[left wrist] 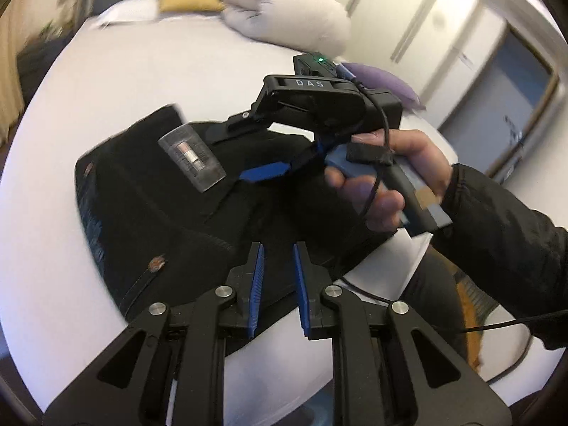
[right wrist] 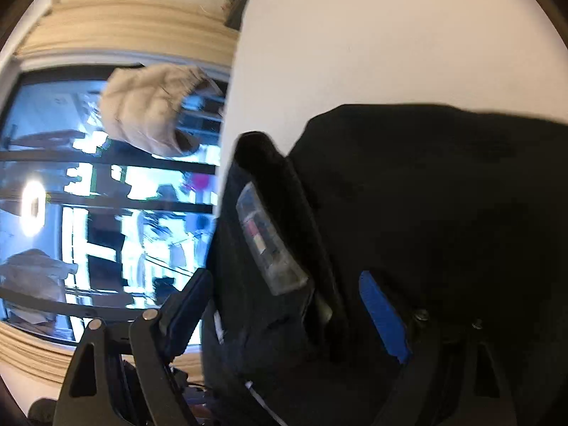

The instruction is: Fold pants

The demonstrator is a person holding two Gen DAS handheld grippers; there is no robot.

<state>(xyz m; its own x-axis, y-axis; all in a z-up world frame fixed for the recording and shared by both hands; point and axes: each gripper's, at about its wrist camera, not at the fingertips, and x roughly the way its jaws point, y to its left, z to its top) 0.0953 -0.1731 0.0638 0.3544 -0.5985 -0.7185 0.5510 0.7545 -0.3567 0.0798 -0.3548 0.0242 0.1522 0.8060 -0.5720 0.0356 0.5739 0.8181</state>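
Left wrist view: your left hand-held gripper (left wrist: 278, 248) hovers over the black pants (left wrist: 170, 206), its blue pads nearly together with nothing between them, so it is clenched on air. The pants lie bunched on the white bed (left wrist: 88, 106), a clear tag (left wrist: 191, 158) on the fabric. Your right hand (left wrist: 394, 181) grasps the right hand-held gripper (left wrist: 269, 172) above the pants.

Right wrist view: your right hand-held gripper (right wrist: 284, 301) is spread wide, released, with a fold of the pants (right wrist: 426, 195) and the clear tag (right wrist: 266, 245) between its fingers. A window (right wrist: 106, 195) shows to the left, blurred.
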